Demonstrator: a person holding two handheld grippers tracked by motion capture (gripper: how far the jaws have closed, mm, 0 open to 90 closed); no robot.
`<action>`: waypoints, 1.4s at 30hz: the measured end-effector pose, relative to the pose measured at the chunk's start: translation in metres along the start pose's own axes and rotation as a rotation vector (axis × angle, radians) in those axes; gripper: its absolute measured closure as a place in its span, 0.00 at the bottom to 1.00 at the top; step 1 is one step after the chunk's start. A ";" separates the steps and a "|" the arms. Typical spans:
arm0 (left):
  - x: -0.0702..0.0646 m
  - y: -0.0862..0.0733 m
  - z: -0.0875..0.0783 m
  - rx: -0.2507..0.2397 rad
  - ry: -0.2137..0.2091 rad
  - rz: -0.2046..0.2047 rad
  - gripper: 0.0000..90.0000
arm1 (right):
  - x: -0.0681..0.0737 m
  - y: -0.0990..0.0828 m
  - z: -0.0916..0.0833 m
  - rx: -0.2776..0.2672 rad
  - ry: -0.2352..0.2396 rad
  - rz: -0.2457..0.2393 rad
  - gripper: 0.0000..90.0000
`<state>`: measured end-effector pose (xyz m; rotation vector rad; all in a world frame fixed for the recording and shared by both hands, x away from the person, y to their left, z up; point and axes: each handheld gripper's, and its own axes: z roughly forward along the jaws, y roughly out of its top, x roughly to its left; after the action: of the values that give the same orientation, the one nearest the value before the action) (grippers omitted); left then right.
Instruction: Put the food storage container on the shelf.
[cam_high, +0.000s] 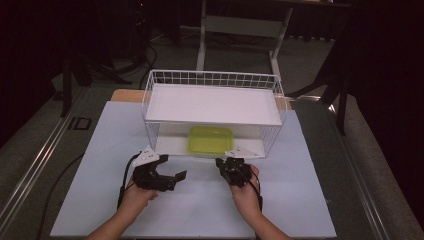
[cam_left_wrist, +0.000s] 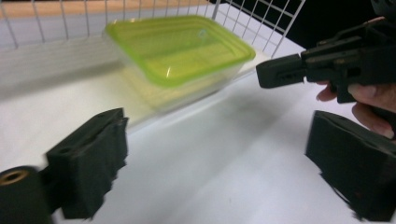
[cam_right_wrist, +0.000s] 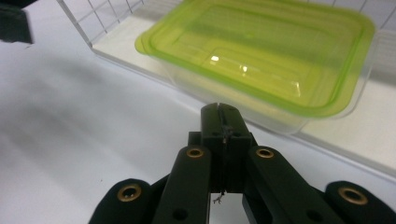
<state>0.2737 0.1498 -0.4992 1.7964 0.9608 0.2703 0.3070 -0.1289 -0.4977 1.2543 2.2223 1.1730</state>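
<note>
Nearby, green-lidded container (cam_high: 210, 139) in rack (cam_high: 212, 78)

White table (cam_high: 200, 210) bearing wire rack (cam_high: 212, 80) with green-lidded container (cam_high: 210, 139).

A white wire basket (cam_high: 212, 79) stands toward the far side of the counter (cam_high: 100, 165), with a flat white shelf board (cam_high: 212, 104) resting across its top. The counter is covered by a pale sheet. Beyond it, on the dim floor, stand the legs of a white frame (cam_high: 240, 30) and some dark cables (cam_high: 145, 60).
</note>
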 end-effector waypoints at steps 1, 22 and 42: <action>-0.001 -0.007 -0.003 -0.001 0.019 0.005 0.03 | 0.000 -0.001 0.002 0.006 -0.002 0.002 1.00; 0.008 -0.027 -0.001 -0.006 0.022 -0.013 0.03 | -0.011 0.004 0.048 0.042 -0.048 0.033 1.00; 0.012 -0.028 -0.006 -0.017 0.020 -0.031 0.03 | -0.011 0.028 0.079 0.025 -0.074 0.032 1.00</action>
<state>0.2647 0.1665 -0.5238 1.7648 0.9961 0.2767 0.3775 -0.0915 -0.5245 1.3265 2.1773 1.0950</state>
